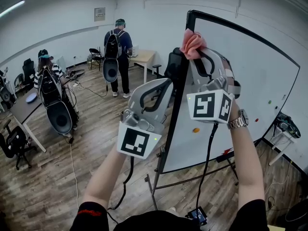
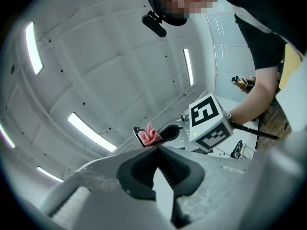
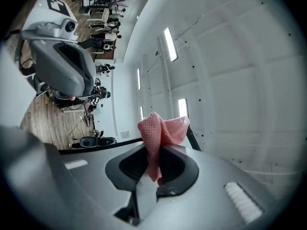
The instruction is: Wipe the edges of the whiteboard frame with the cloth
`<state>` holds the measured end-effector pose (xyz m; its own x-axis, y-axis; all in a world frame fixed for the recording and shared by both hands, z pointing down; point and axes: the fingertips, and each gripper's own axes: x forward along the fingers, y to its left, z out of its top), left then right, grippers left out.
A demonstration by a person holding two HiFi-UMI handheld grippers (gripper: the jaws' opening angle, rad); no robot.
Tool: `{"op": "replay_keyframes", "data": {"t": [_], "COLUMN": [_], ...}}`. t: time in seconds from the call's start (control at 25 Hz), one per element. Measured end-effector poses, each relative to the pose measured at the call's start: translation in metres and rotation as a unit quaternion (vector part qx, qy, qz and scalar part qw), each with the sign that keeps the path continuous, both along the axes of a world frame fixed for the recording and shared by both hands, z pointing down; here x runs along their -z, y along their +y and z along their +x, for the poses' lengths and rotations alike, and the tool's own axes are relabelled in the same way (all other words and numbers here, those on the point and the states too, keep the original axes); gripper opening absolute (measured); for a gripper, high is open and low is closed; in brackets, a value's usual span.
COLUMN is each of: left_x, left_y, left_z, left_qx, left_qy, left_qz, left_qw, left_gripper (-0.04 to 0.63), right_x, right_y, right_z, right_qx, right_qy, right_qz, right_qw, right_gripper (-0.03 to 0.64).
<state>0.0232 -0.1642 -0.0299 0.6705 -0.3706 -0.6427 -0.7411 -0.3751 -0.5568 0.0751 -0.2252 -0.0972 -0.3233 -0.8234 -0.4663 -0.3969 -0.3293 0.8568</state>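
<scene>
Whiteboard [image 1: 240, 95] upright on stand; black frame [image 1: 165, 146] left edge runs top to bottom. Left hand-held gripper [image 1: 167, 83] jaws pressed together, just beside that edge. Right hand-held gripper [image 1: 196, 57] pinching pink cloth [image 1: 191, 42] at frame's top-left corner. Cloth bunch sticks upward past jaw tips.

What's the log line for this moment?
phase: wiping | right gripper: shut on pink cloth, at whiteboard frame top corner | left gripper: shut, empty, beside left edge
</scene>
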Motion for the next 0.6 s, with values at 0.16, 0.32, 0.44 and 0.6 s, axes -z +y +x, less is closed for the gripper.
{"op": "replay_keyframes", "data": {"t": [0.16,0.32,0.44,0.6], "left_x": [-0.001,-0.003,-0.011,-0.033], "left_y": [-0.002,-0.005,-0.008,-0.009], "left_z": [0.002,0.004,0.001,0.000], "left_qx": [-0.003,-0.004,-0.004,-0.003], "left_qy": [0.001,0.001,0.001,0.002], "left_qz": [-0.008,-0.012,-0.019,-0.024], "left_qw": [1.0000,0.9999,0.9998,0.9997], "left_gripper": [0.002,0.002,0.002,0.002], "right_x": [0.000,-0.001,-0.007,-0.029], "right_y": [0.000,-0.002,-0.001,0.000], "right_z": [0.000,0.001,-0.001,0.000], "right_qx": [0.000,0.001,0.002,0.003], "right_qy": [0.002,0.003,0.005,0.003], "right_qz": [0.001,0.000,-0.001,-0.001], "right_qw": [1.000,1.000,1.000,1.000], "right_gripper": [0.044,0.044,0.043,0.043]}}
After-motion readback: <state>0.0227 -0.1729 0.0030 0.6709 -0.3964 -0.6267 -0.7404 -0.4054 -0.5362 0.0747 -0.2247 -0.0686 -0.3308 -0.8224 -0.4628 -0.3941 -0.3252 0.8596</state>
